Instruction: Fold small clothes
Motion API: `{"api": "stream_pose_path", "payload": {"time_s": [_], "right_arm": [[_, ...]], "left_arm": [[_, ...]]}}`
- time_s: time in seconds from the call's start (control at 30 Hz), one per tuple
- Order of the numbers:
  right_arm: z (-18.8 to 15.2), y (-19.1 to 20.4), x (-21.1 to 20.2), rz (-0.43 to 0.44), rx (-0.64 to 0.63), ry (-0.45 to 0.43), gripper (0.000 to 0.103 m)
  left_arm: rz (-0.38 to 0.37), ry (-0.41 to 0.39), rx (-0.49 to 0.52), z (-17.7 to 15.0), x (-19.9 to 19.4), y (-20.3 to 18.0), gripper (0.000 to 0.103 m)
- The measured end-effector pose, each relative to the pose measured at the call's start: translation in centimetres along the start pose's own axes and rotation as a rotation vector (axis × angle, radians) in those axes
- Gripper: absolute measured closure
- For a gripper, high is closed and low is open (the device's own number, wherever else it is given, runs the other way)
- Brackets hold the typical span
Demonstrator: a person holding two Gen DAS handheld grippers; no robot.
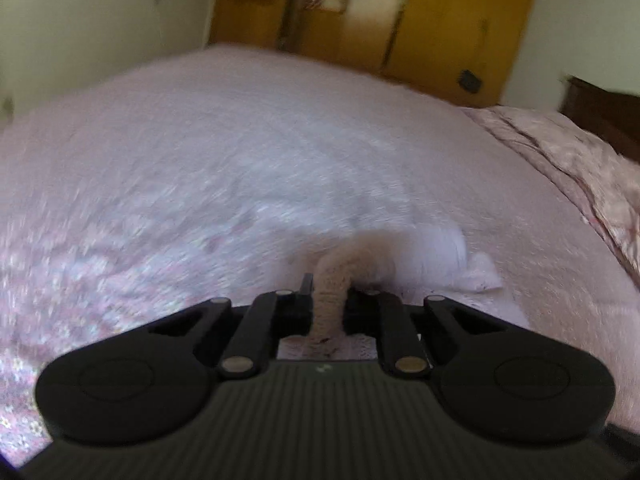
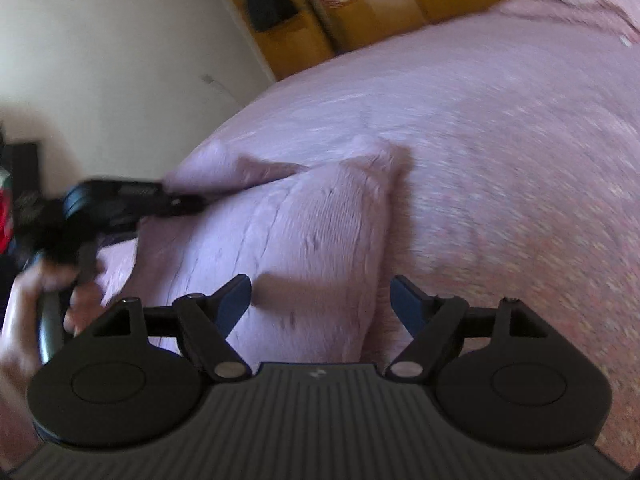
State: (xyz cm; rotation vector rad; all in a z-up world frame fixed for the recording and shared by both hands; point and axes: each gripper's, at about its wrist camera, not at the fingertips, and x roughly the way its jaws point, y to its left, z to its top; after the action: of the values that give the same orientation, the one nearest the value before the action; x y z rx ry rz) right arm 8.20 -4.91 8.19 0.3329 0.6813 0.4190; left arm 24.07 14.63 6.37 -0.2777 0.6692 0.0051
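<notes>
A small pale pink garment (image 2: 304,232) lies on the pink bedspread (image 2: 500,160), one edge lifted. My left gripper (image 1: 327,300) is shut on a bunched edge of that garment (image 1: 332,280); the rest of it shows as a pale patch (image 1: 444,256) just beyond the fingers. In the right wrist view the left gripper (image 2: 188,200) comes in from the left and pinches the garment's left edge. My right gripper (image 2: 320,300) is open and empty, its blue pads (image 2: 236,300) just above the garment's near part. Both views are blurred.
The bed (image 1: 240,152) fills most of both views. A folded pink quilt (image 1: 580,168) lies at the right side of the bed. A wooden wardrobe (image 1: 440,20) stands behind the bed, with a white wall (image 2: 100,60) to the left.
</notes>
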Motion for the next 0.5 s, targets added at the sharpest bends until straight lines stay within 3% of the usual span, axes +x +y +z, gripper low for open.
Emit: {"api": "stream_pose_path", "payload": {"time_s": [0.1, 0.17, 0.23, 0.4, 0.5], "right_arm": [[-0.8, 1.8, 1.1, 0.004, -0.072, 0.037, 0.02], [-1.3, 2.3, 1.6, -0.022, -0.098, 0.037, 0.019], [-1.5, 2.1, 1.8, -0.025, -0.095, 0.041, 0.018], [-0.2, -0.5, 1.7, 0.044, 0.033, 0.044, 0.018], [0.7, -2.1, 1.9, 0.064, 0.131, 0.04, 0.017]], "left_arm": [[-0.01, 0.127, -0.03, -0.3, 2.4, 1.8, 0.085], [-0.006, 0.117, -0.028, -0.4, 2.4, 2.1, 0.071], [0.021, 0.115, -0.034, -0.3, 2.0, 2.3, 0.05], [-0.035, 0.159, -0.042, -0.8, 0.0, 3.7, 0.047], [-0.072, 0.251, -0.084, -1.4, -0.9, 4.9, 0.045]]}}
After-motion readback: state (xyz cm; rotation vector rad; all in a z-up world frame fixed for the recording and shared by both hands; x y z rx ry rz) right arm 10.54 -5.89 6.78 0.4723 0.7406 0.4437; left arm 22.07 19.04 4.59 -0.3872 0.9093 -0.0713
